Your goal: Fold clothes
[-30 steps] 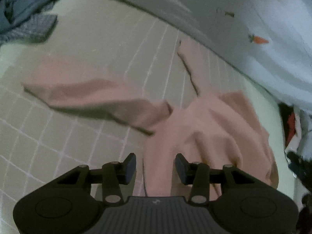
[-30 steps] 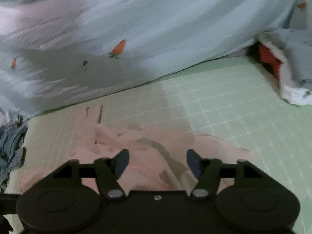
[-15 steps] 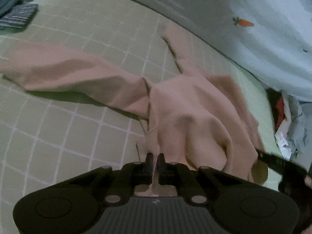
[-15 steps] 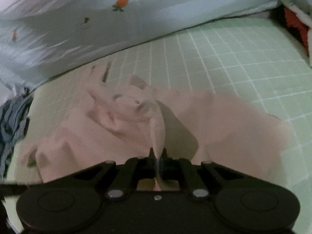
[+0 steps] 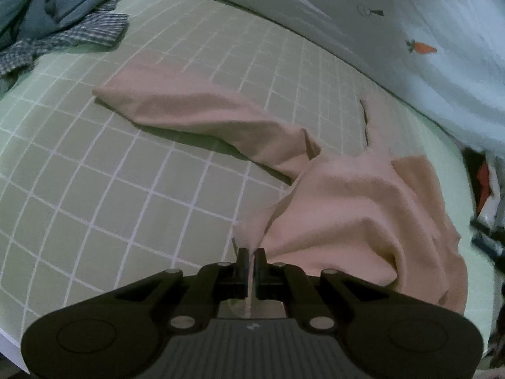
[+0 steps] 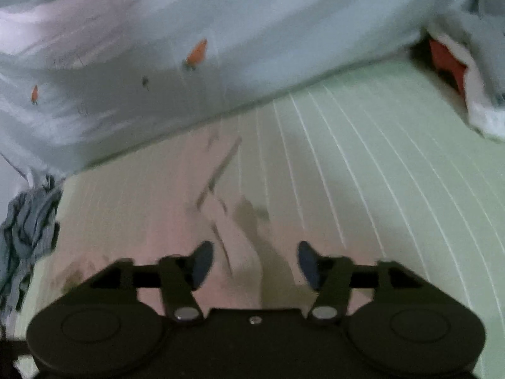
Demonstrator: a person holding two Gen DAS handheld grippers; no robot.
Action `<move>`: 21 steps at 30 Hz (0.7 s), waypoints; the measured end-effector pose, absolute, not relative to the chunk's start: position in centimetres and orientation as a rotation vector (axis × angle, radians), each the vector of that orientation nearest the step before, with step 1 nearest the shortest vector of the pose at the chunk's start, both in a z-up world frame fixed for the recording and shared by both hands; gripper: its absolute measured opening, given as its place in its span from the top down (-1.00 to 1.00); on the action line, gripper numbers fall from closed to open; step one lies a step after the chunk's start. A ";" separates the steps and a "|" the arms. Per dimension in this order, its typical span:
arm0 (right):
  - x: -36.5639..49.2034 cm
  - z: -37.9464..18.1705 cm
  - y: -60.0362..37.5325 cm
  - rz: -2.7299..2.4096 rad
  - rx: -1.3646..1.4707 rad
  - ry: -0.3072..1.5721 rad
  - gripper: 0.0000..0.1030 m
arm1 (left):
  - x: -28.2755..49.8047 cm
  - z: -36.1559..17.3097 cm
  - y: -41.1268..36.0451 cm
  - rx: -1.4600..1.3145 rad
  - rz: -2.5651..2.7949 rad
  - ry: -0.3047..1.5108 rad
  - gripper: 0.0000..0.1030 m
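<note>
A pink long-sleeved top lies crumpled on a green gridded bed sheet, one sleeve stretched out to the left. My left gripper is shut on an edge of the top and lifts that fabric slightly. In the right wrist view the top is blurred, just ahead of the fingers. My right gripper is open, its jaws wide apart over the pink cloth, holding nothing.
A pile of blue and checked clothes lies at the far left. A pale blue duvet with carrot prints runs along the far side. Red and white clothes lie at the right. The green sheet stretches right.
My right gripper was shut on the pink top half a second ago and is now open, the cloth released. My left gripper stays shut on the top and has pulled back.
</note>
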State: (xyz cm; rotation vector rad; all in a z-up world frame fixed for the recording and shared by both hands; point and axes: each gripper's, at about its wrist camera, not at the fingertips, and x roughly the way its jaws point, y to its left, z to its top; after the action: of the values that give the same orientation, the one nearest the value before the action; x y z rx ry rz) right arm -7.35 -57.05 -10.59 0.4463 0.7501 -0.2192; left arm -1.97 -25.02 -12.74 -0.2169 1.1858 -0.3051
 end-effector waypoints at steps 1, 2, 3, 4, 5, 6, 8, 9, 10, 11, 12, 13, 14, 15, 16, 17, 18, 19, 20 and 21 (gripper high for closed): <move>-6.2 -10.7 -57.0 -0.204 0.431 0.744 -0.31 | -1.8 -12.9 -25.2 -0.213 -0.304 1.196 0.90; -5.2 -11.0 -56.9 -0.194 0.415 0.763 -0.31 | -1.7 -13.1 -25.5 -0.207 -0.302 1.206 0.89; -4.2 -11.3 -56.8 -0.185 0.400 0.784 -0.27 | -1.6 -13.3 -25.7 -0.202 -0.301 1.215 0.86; -3.0 -11.9 -56.7 -0.172 0.387 0.816 -0.18 | -1.4 -13.4 -25.9 -0.198 -0.303 1.221 0.83; -2.1 -12.5 -56.6 -0.163 0.379 0.839 -0.13 | -1.3 -13.5 -26.0 -0.194 -0.305 1.227 0.83; -1.8 -13.0 -56.6 -0.151 0.380 0.860 -0.03 | -1.2 -13.6 -26.2 -0.190 -0.306 1.232 0.83; -1.4 -13.9 -56.4 -0.126 0.383 0.901 0.18 | -1.0 -13.8 -26.6 -0.182 -0.308 1.240 0.83; -1.1 -14.3 -56.3 -0.113 0.384 0.922 0.44 | -0.8 -13.9 -26.8 -0.176 -0.305 1.246 0.83; -0.9 -14.7 -56.2 -0.101 0.386 0.942 0.68 | -0.7 -14.1 -26.9 -0.172 -0.300 1.253 0.83; -1.2 -14.4 -56.1 -0.086 0.379 0.936 0.74 | -0.6 -14.2 -27.0 -0.168 -0.296 1.261 0.83; -1.6 -14.1 -56.1 -0.072 0.371 0.927 0.82 | -0.5 -14.4 -27.1 -0.165 -0.292 1.267 0.83; -2.0 -13.6 -56.0 -0.072 0.350 0.911 0.87 | -0.4 -14.4 -27.2 -0.162 -0.290 1.272 0.83; -2.6 -12.9 -56.1 -0.079 0.333 0.885 0.94 | -0.3 -14.5 -27.4 -0.154 -0.289 1.275 0.83; -3.4 -12.2 -56.4 -0.105 0.329 0.856 0.95 | -0.2 -14.4 -27.6 -0.139 -0.289 1.277 0.84; -4.2 -11.5 -56.7 -0.131 0.326 0.826 0.95 | -0.1 -14.4 -27.8 -0.121 -0.290 1.277 0.84; -4.9 -10.7 -57.0 -0.158 0.323 0.796 0.95 | -0.1 -14.4 -28.1 -0.102 -0.292 1.276 0.84; -5.7 -10.0 -57.4 -0.185 0.320 0.766 0.95 | -0.1 -14.4 -28.3 -0.082 -0.294 1.276 0.84; -6.6 -9.4 -57.8 -0.219 0.321 0.738 0.95 | 0.0 -14.3 -28.5 -0.071 -0.295 1.276 0.84; -7.5 -8.9 -58.3 -0.259 0.317 0.712 0.95 | 0.0 -14.3 -28.4 -0.071 -0.295 1.277 0.84; -8.2 -8.7 -58.7 -0.297 0.309 0.701 0.95 | 0.0 -14.3 -28.4 -0.070 -0.295 1.279 0.84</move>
State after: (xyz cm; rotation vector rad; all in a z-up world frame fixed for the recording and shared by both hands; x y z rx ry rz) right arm -8.16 -58.71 -8.67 0.3092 0.7011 -0.2971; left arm 0.02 -28.43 -14.33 -0.0704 1.2785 -0.2949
